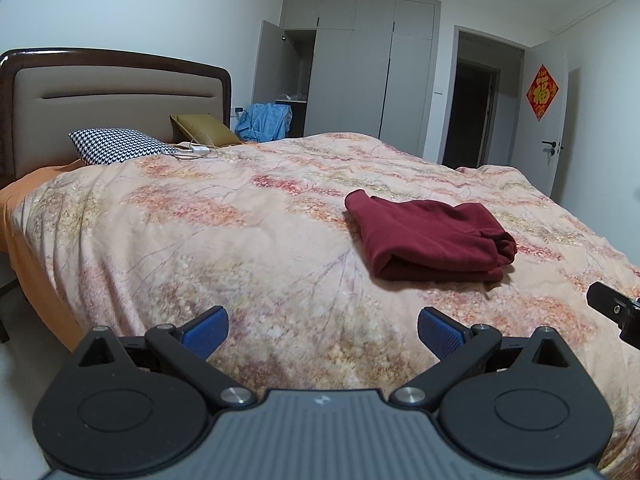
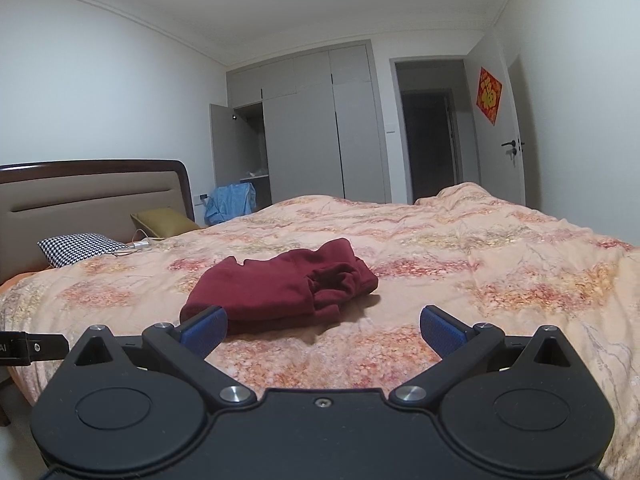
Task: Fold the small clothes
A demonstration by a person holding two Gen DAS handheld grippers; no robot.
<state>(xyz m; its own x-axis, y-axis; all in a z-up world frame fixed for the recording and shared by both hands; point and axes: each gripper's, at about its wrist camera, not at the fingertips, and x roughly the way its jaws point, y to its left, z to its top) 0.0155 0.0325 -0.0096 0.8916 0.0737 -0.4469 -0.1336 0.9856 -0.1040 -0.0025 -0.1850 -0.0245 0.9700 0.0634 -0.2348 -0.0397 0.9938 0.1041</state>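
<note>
Your left gripper (image 1: 323, 330) and right gripper (image 2: 324, 330) both gape empty, red garment (image 1: 428, 238) folded mid-frame on the bed (image 1: 200, 220).

A floral duvet (image 1: 200, 220) covers the bed, and up by the headboard (image 1: 120, 100) sit a houndstooth pillow (image 1: 116, 144) and an olive cushion (image 1: 204, 128). Beyond the headboard, the grey wardrobe (image 1: 352, 72) stands with one door open.
</note>
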